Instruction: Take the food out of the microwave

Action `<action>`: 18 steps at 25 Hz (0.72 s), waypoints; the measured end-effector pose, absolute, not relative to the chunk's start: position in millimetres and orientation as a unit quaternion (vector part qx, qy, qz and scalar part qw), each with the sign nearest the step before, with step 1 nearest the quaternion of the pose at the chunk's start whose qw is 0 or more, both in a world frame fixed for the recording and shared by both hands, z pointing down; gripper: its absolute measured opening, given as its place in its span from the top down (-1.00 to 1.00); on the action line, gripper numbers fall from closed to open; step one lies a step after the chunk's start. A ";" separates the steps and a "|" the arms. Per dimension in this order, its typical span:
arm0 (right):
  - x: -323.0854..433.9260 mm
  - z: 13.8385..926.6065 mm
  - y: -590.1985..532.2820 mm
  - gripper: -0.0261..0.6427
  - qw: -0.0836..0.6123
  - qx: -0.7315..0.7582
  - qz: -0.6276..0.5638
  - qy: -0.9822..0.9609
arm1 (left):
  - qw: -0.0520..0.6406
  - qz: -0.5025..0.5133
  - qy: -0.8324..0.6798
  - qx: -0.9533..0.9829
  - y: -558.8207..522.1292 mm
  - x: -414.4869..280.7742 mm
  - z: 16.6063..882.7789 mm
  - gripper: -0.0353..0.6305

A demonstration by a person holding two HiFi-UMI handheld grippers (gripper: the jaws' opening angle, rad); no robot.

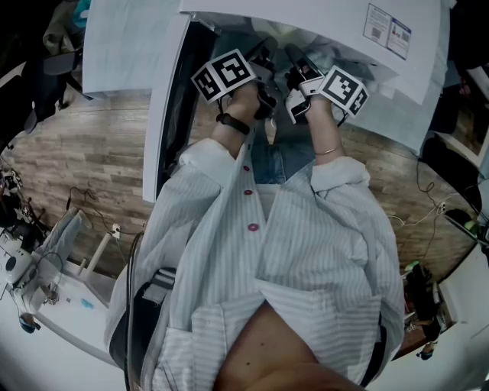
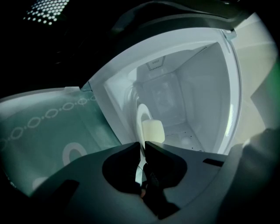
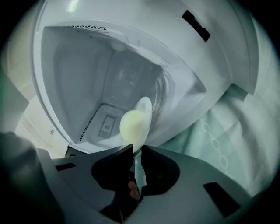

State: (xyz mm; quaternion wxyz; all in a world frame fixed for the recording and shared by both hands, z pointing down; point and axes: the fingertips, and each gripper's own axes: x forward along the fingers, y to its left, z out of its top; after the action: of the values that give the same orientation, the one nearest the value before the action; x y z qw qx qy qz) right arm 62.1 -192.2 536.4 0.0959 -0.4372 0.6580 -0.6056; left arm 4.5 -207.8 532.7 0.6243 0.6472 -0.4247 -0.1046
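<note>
The white microwave (image 2: 199, 83) stands open, its cavity (image 3: 78, 78) in both gripper views. Inside is a white plate (image 2: 141, 114) carrying a pale yellow bun-like food (image 2: 153, 131). My left gripper (image 2: 143, 144) has its jaws nearly together with the plate's near rim pinched between them. From the other side my right gripper (image 3: 137, 148) is shut on the rim of the same plate (image 3: 147, 106), just below the food (image 3: 132, 124). In the head view both marker cubes (image 1: 223, 74) (image 1: 344, 88) sit side by side at the microwave's mouth; the plate is hidden there.
The microwave door (image 1: 164, 107) hangs open on the left, its dotted window (image 2: 43, 13) beside my left gripper. A pale green cloth with ring patterns (image 2: 43, 131) (image 3: 227, 131) covers the surface under the microwave. Wooden floor (image 1: 76, 145) with cables lies below.
</note>
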 end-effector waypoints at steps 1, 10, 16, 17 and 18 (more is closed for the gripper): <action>61.7 536.3 -191.1 0.69 0.097 -0.436 -0.606 0.658 | 0.625 -0.106 -0.424 0.647 -206.7 4.1 532.7 0.76; 56.8 536.4 -182.9 0.71 0.108 -0.427 -0.612 0.656 | 0.628 -0.121 -0.423 0.642 -197.8 -1.1 532.8 0.77; 58.3 538.3 -176.4 0.73 0.112 -0.413 -0.621 0.656 | 0.628 -0.130 -0.428 0.636 -190.7 -0.1 534.5 0.78; 60.2 539.0 -175.1 0.73 0.113 -0.411 -0.624 0.656 | 0.629 -0.132 -0.429 0.634 -189.2 1.8 535.2 0.78; 61.1 539.6 -173.8 0.73 0.113 -0.407 -0.626 0.655 | 0.630 -0.135 -0.430 0.633 -187.7 2.7 535.8 0.78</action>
State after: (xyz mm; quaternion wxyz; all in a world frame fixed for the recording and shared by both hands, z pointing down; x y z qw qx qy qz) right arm 61.1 -173.8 539.6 0.1131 -0.4074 0.6550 -0.6263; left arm 2.7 -187.7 535.8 0.6299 0.6326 -0.4299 -0.1350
